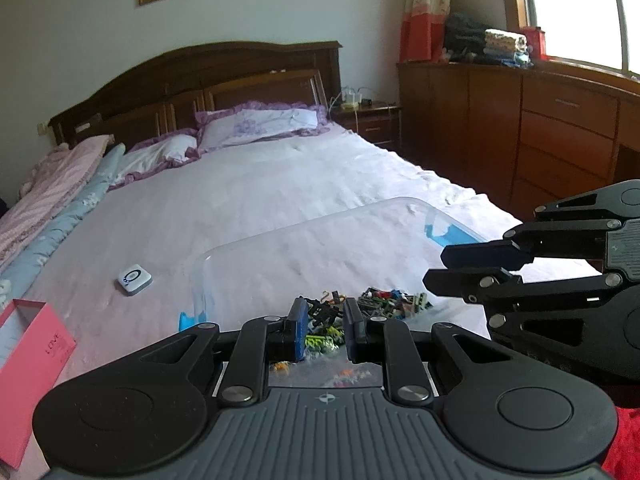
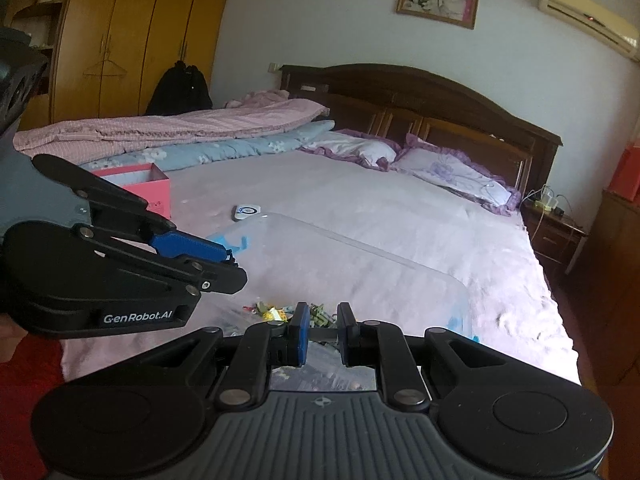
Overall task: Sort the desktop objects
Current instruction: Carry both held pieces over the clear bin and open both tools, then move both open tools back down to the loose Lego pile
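Because the small toy pieces [image 1: 360,304] piled in the clear bin [image 1: 320,240] near the bed's foot edge are light, hard and loose, pinch one by its flat sides; your left tool [image 1: 326,334] and right tool [image 2: 322,334] stand apart, holding nothing.

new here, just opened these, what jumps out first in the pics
A clear plastic bin lies on the bed's pale sheet, with a heap of small colourful toy bricks at its near end. Both grippers, left and right, hang just over that heap, jaws apart. A pink box stands to the left.
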The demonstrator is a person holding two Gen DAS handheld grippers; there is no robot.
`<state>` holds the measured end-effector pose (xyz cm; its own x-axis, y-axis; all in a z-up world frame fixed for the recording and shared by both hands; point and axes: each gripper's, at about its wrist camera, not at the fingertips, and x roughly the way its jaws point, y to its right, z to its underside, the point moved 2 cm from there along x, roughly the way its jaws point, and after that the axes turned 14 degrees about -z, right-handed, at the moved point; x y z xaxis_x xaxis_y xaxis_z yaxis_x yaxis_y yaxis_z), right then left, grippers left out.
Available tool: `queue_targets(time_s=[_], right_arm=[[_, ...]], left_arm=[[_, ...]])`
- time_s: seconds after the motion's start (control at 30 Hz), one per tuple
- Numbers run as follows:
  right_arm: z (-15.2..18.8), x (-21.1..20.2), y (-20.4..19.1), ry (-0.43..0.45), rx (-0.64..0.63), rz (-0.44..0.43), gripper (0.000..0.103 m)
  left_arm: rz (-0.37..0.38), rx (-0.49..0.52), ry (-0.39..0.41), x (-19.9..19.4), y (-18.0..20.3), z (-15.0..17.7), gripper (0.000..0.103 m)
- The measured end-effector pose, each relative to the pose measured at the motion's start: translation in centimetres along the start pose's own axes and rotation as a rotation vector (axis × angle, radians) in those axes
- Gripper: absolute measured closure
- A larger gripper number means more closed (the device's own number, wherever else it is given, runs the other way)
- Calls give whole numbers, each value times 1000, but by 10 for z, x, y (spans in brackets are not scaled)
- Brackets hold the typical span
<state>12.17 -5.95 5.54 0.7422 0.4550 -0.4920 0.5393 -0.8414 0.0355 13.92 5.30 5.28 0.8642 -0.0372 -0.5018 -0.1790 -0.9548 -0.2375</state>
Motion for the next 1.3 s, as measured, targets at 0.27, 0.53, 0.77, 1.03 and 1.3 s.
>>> queue_targets(time_s=[0.27,0.53,0.77,1.03,1.3], right_arm=[[-6,29,39,-10,126,54,82],[31,5,37,-22,176,57,71],[75,-14,16,-73,226,19,71],[120,-10,-20,-176,282,-56,70],[154,-19,-45,-316,254,-99,70]], left_arm=[[-25,-11,-45,26,-11,-2,60],[-36,-26,-50,5,-16,19,48],[-50,-36,-96,-20,-19,56,39],[-75,-74,-257,-26,-34,117,38],[-79,-23,-290,-37,-17,140,38]])
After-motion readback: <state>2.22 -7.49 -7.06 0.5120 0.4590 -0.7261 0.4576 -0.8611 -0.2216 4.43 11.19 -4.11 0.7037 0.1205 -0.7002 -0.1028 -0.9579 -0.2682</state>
